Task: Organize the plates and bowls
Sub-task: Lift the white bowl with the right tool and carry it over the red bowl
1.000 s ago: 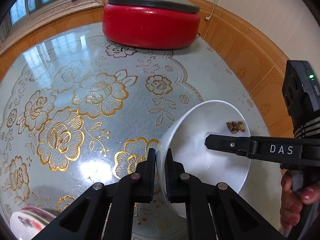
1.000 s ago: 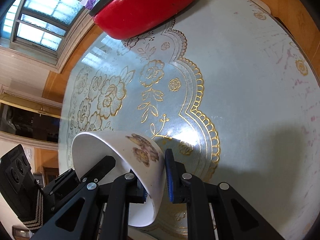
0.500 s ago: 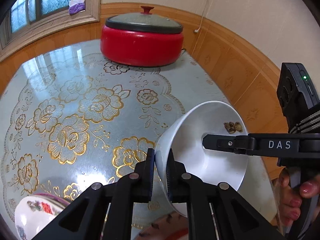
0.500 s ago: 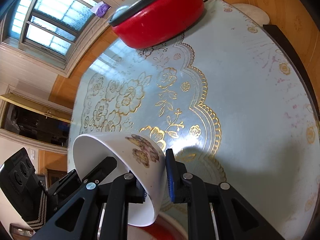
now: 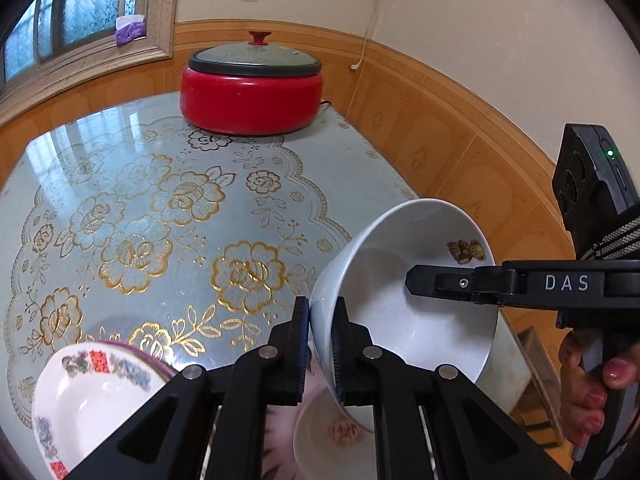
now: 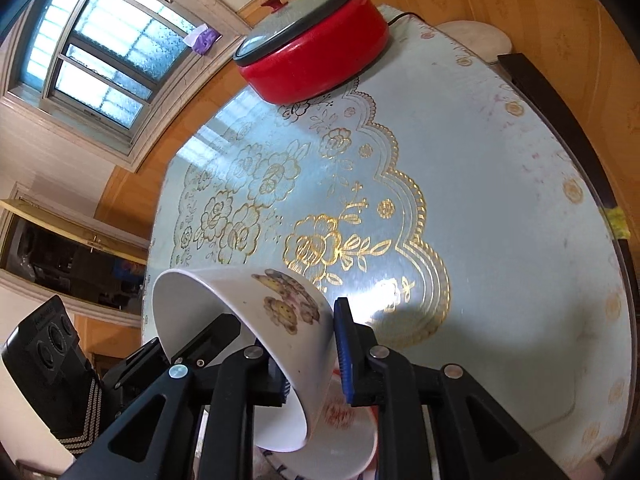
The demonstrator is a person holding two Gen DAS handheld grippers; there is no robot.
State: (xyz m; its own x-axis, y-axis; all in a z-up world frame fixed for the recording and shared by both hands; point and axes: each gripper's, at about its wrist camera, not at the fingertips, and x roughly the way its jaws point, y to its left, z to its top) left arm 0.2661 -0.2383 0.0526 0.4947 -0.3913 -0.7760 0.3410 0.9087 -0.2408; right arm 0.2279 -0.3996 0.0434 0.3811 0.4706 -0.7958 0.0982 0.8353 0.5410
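Bowl (image 5: 404, 316) rim pinched between both tools' fingers

I see glossy white ceramic bowl (image 5: 404, 320); matt black plastic gripper fingers (image 5: 298, 344); shiny gold-printed tablecloth (image 5: 160, 208).

White letters "DAS" on black finger of right gripper (image 5: 408, 282), at 3 o'clock in left wrist view. Red marks, perhaps characters, on rim of floral bowl (image 5: 96, 396) at 7 o'clock; too blurred to read. Red print inside small dish (image 5: 340, 436) at 6 o'clock, under jaws; unreadable. Nothing readable in right wrist view.
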